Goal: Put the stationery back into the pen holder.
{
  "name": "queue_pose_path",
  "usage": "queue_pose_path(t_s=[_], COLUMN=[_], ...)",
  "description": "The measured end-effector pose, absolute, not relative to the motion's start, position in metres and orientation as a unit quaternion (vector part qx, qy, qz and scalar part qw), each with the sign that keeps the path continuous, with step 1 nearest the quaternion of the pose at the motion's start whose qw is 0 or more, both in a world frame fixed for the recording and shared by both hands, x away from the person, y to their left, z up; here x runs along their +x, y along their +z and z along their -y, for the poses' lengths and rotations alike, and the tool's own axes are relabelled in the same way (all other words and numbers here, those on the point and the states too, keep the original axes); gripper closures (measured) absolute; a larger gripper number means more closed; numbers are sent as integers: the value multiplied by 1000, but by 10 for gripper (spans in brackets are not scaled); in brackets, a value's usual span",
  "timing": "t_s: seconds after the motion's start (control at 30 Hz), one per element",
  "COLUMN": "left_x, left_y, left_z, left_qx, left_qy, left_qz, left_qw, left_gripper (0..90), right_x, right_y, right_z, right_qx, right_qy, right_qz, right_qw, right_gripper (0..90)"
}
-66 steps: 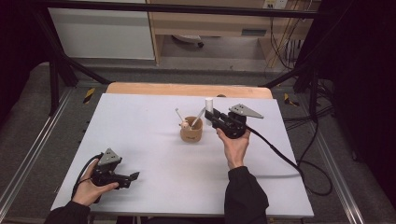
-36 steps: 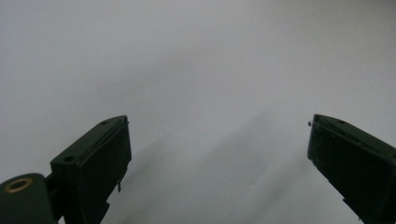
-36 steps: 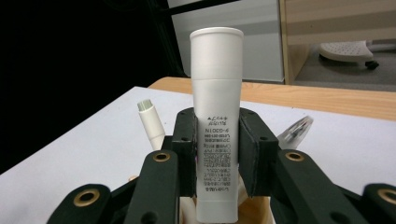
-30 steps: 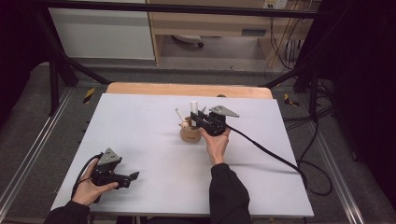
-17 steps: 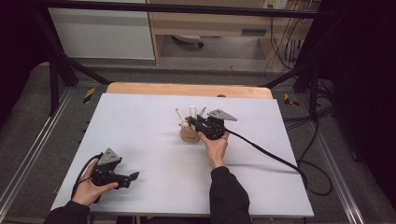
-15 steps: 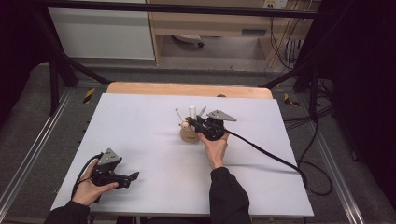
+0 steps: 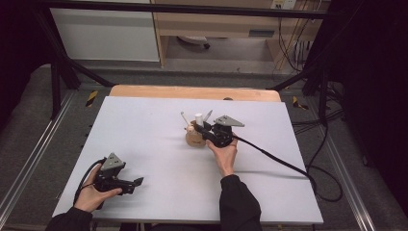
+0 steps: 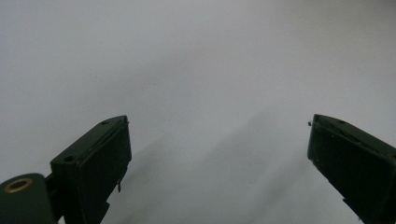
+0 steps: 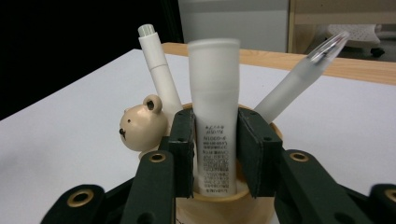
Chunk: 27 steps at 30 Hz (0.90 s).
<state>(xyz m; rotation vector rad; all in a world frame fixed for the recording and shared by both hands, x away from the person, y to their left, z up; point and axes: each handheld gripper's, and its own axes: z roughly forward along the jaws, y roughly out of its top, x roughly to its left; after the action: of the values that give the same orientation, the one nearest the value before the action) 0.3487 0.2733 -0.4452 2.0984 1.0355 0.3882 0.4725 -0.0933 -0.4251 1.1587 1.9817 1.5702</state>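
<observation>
The bench spreads wide and bare around me, open room on every side. Its far wooden edge sits at twelve o'clock, well beyond the wooden cup, which stands just past bench centre. Black frame legs rise off the bench at ten and two o'clock. My right claw is at the cup, its jaws either side of the white tube that stands upright in it; they have just been easing apart, and I cannot tell if the pads press on it. A white pen leans at eleven o'clock, a frosted pen at one, a bear head just beside the cup. My left claw gapes open at seven o'clock, holding nothing.
</observation>
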Motion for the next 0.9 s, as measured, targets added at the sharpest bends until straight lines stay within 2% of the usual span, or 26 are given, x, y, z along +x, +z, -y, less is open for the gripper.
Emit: queue_pose_path(t_s=[0.13,0.3,0.43,0.63,0.9], left_x=[349,349,349,349,349], left_y=[-445,-445,-445,-445,-445], left_z=[-273,-273,-274,-273,-273], left_qx=[820,820,820,821,822], left_qy=[152,152,152,152,151], left_qz=[-404,-404,-404,-404,-403], left_qw=[375,375,375,373,374], left_gripper=[61,61,61,61,59], right_x=[469,462,455,445,430], right_y=[-418,-408,-399,-388,-385], right_z=[100,106,112,126,151], right_qx=[404,394,392,394,402], right_qy=[558,552,534,505,485], right_qz=[-701,-713,-729,-752,-765], right_qw=[184,178,171,154,132], right_gripper=[657,571,451,199,56])
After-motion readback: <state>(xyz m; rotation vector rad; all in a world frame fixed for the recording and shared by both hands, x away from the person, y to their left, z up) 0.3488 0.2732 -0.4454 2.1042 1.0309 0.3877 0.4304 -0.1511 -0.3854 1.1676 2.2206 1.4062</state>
